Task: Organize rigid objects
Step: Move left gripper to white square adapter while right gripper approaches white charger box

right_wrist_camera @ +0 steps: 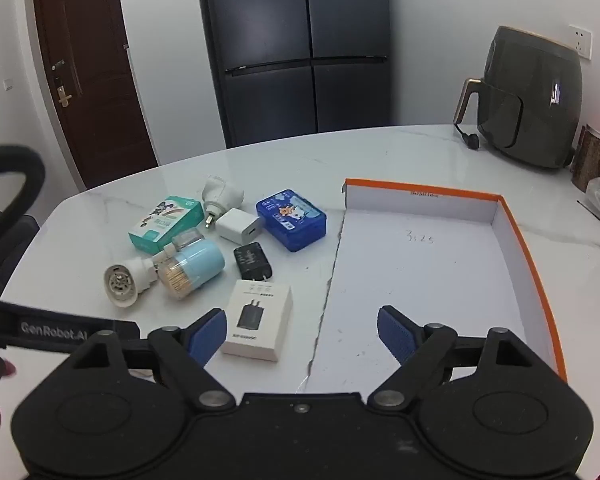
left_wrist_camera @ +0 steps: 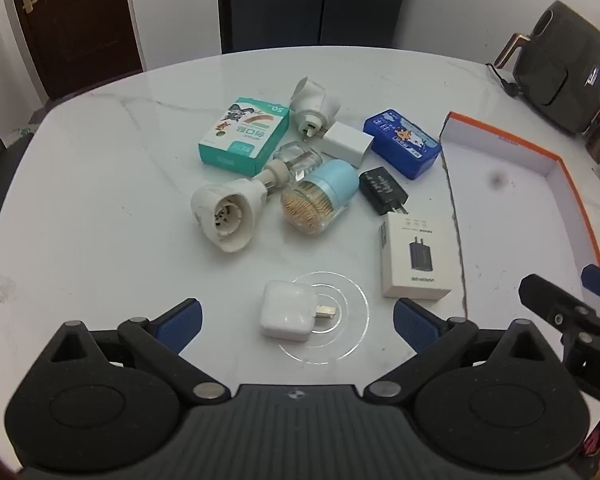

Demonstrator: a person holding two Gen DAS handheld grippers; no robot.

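White charger [left_wrist_camera: 286, 316], prongs pointing right

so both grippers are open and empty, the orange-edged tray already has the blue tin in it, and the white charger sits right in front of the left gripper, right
One thing is wrong: the orange-edged tray holds nothing yet. The right wrist view shows the blue tin on the table to the tray's left. The rest stands: the left gripper and right gripper are open and empty, and the white charger lies just ahead of the left one.
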